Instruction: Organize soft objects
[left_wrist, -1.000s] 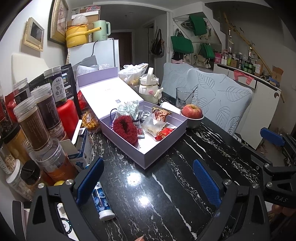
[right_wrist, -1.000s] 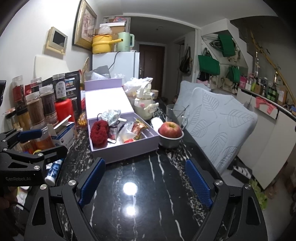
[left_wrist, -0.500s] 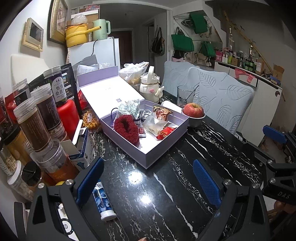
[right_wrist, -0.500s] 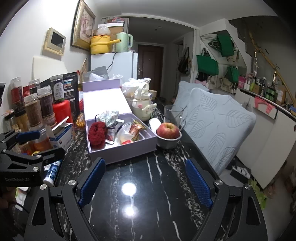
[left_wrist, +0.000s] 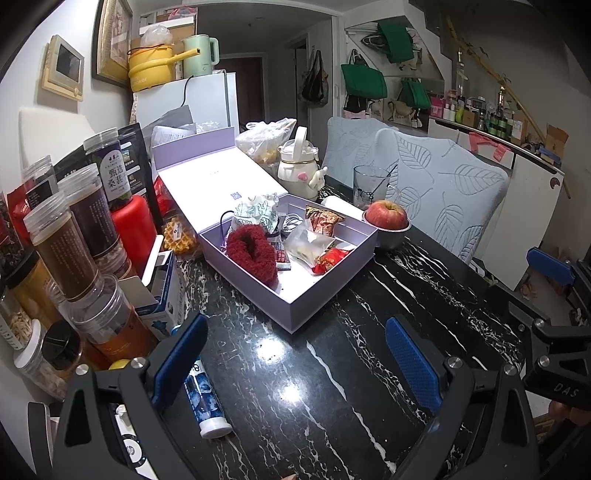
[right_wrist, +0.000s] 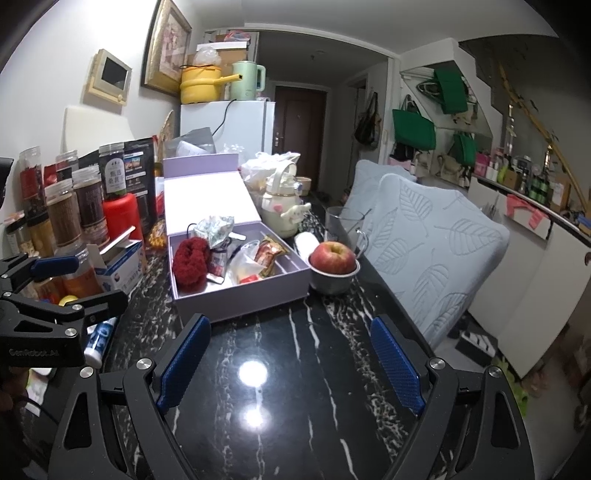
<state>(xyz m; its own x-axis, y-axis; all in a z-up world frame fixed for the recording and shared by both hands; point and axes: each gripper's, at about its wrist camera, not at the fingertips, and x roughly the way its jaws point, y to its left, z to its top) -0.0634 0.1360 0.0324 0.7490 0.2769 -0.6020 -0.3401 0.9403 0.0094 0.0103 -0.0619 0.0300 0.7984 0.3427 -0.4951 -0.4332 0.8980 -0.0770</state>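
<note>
Both the left gripper (left_wrist: 295, 365) and right gripper (right_wrist: 290, 360) hover wide and empty over the black marble table (left_wrist: 332, 369), poised for the red fuzzy slipper (left_wrist: 253, 251) ahead in the lavender box (left_wrist: 314, 299).

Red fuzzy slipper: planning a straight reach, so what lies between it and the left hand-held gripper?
Left wrist view: bare black marble tabletop, then the lavender box's near wall; the red fuzzy slipper lies inside. Left hand-held gripper is open.
</note>
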